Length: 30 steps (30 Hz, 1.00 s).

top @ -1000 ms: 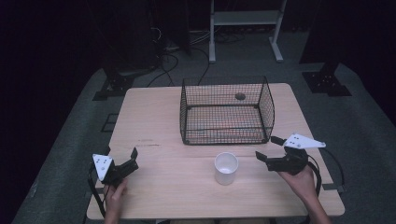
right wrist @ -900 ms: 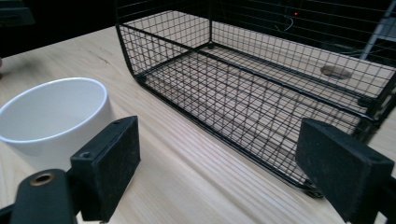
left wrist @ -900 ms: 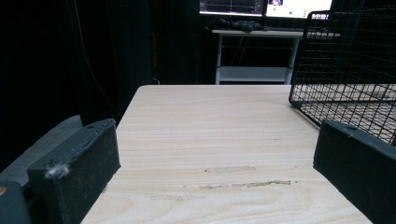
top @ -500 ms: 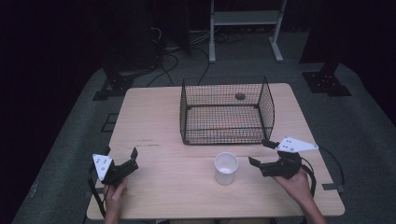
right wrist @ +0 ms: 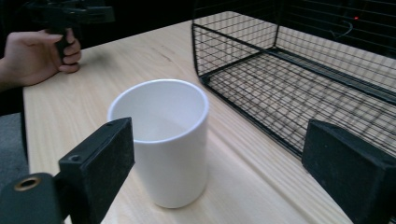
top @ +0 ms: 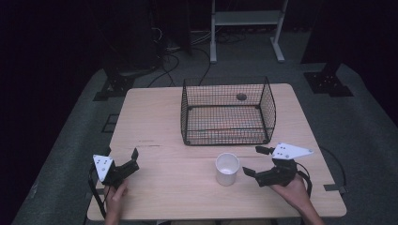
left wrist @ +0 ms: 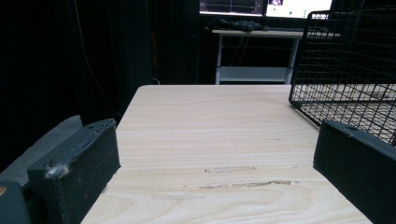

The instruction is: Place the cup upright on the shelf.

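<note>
The high view looks forward and down from above the near edge, taking in the whole table (top: 159, 117), the basket (top: 227, 112) at frame centre and dark floor beyond. The left gripper view sits low over the tabletop, facing the far edge, with the basket (left wrist: 350, 70) at upper right. The right gripper view is close on the cup (right wrist: 161, 140), basket (right wrist: 299, 65) at upper right. All three share basket and tabletop.

Cup (top: 227, 168) stands before basket (top: 227, 111) on table (top: 164, 187).
</note>
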Each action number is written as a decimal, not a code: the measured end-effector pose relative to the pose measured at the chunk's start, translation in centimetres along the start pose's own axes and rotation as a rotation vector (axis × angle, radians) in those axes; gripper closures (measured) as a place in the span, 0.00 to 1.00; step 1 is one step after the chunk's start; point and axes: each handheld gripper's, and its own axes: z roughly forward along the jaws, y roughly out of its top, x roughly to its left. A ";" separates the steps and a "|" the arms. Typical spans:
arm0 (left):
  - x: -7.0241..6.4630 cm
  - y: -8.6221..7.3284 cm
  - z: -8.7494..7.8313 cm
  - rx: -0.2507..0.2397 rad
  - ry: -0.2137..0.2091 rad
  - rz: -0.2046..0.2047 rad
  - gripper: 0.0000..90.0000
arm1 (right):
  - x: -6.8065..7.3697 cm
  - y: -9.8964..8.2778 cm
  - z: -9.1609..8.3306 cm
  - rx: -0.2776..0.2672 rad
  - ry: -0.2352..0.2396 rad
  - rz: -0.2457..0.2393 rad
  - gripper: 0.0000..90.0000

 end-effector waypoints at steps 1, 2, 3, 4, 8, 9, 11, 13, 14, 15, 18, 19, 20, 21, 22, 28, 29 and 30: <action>0.0 0.0 0.0 0.000 0.000 0.000 0.00 | 0.2 0.0 0.1 0.004 0.008 -0.001 0.09; 0.0 0.0 0.0 0.000 0.000 0.000 0.00 | 0.3 0.0 0.2 0.008 0.016 -0.005 0.08; 0.0 0.0 0.0 0.000 0.000 0.000 0.00 | 0.5 0.0 0.4 0.016 0.020 -0.007 0.07; 0.0 0.0 0.0 0.000 0.000 0.000 0.00 | 0.7 0.0 0.5 0.022 0.025 -0.010 0.06; 0.0 0.0 0.0 0.000 0.000 0.000 0.00 | 1.2 -0.1 1.2 0.043 0.037 -0.020 0.04; 0.0 0.0 0.0 0.000 -0.001 0.000 0.00 | 1.3 -0.1 1.3 0.045 0.041 -0.020 0.03; 0.0 0.0 0.0 0.000 0.000 -0.001 0.00 | 1.4 -0.1 1.6 0.051 0.051 -0.020 0.03; 0.0 0.0 0.0 0.000 -0.001 -0.001 0.00 | 1.6 -0.1 1.9 0.057 0.060 -0.023 0.03; 0.0 0.0 0.0 0.000 0.000 -0.001 0.00 | 1.7 -0.1 2.0 0.059 0.068 -0.022 0.03; 0.0 0.0 0.0 0.000 0.000 -0.001 0.00 | 1.8 -0.1 2.1 0.062 0.073 -0.020 0.03; 0.0 0.0 0.0 0.000 0.000 -0.001 0.00 | 2.0 -0.1 2.6 0.073 0.080 -0.023 0.03; 0.0 0.0 0.0 0.000 -0.001 -0.001 0.00 | 2.0 -0.1 2.7 0.076 0.079 -0.022 0.03; 0.0 0.0 0.0 0.000 -0.001 -0.001 0.00 | 2.1 -0.1 2.8 0.080 0.080 -0.025 0.03; 0.0 0.0 0.0 0.000 -0.001 -0.001 0.00 | 2.1 -0.1 3.0 0.084 0.082 -0.026 0.03; 0.0 0.0 0.0 0.000 0.000 -0.001 0.00 | 2.2 -0.1 3.2 0.087 0.085 -0.029 0.03; 0.0 0.0 0.0 0.000 -0.001 -0.001 0.00 | 2.4 -0.1 4.2 0.109 0.092 -0.036 0.03; 0.0 0.0 0.0 0.000 -0.001 -0.002 0.00 | 2.4 -0.1 4.4 0.110 0.094 -0.034 0.03; 0.0 0.0 0.0 0.000 -0.002 -0.002 0.00 | 2.4 -0.1 4.5 0.111 0.096 -0.033 0.03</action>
